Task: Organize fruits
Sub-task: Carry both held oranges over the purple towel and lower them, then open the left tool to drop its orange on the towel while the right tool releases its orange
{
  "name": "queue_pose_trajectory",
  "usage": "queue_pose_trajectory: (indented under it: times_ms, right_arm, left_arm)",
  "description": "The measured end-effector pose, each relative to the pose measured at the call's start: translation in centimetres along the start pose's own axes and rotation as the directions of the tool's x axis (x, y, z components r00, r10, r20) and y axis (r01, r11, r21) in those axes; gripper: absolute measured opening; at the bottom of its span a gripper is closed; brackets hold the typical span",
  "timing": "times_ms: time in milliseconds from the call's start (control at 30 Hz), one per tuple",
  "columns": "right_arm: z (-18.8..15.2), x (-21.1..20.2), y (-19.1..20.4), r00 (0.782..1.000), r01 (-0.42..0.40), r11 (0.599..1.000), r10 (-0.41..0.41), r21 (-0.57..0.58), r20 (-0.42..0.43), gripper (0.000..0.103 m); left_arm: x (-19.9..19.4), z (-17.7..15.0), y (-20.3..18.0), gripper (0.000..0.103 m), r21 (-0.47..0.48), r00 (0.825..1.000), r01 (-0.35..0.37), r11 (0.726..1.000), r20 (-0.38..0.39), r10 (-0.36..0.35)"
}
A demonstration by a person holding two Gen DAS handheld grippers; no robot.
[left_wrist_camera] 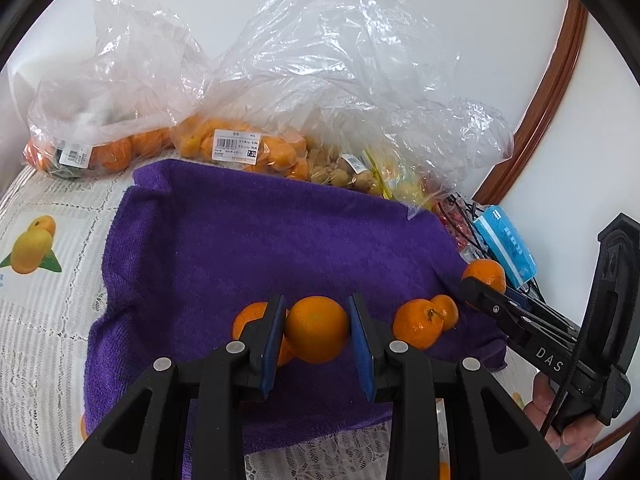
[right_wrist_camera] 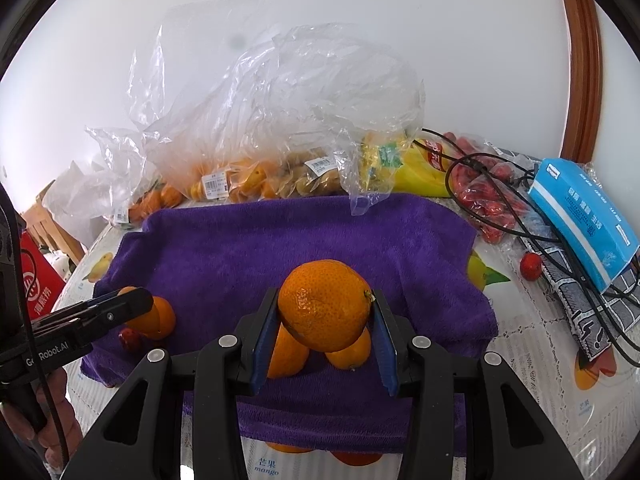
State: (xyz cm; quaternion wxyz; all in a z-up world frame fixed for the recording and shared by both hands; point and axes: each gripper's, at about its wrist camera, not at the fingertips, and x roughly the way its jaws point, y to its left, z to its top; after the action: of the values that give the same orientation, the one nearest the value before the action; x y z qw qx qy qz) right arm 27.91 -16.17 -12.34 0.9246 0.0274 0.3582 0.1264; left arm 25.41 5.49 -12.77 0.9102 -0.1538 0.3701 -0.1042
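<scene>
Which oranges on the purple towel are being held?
Two: the orange in the left gripper, and the bigger one in the right gripper. The other oranges lie loose on the towel.

We see both wrist views bright and evenly lit by soft, diffuse light, with only faint shadows on the purple towel (left_wrist_camera: 248, 240). White glints of glare scatter across the crumpled plastic bags (left_wrist_camera: 304, 64). Fisheye distortion bends the wooden door frame (right_wrist_camera: 580, 60) into an arc, and black vignetting rings each picture. Focus is sharp at centre; the far left edge in the right view goes soft.
</scene>
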Motion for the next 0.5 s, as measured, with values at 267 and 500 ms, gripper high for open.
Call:
queue_pose_trajectory:
  times_ms: [267,500]
  right_arm:
    - [-0.2,0.24,0.03,1.0,0.003,1.0,-0.003,-0.007,-0.013,0.043]
    - [-0.17,0.29,0.02,1.0,0.008,1.0,-0.008,-0.01,-0.016,0.043]
  left_arm:
    - [0.24,0.02,0.02,0.03,0.0,1.0,0.002,1.0,-0.017,-0.002]
    - [0.19,0.04,-0.21,0.031,0.017,1.0,-0.004,1.0,-0.009,0.004]
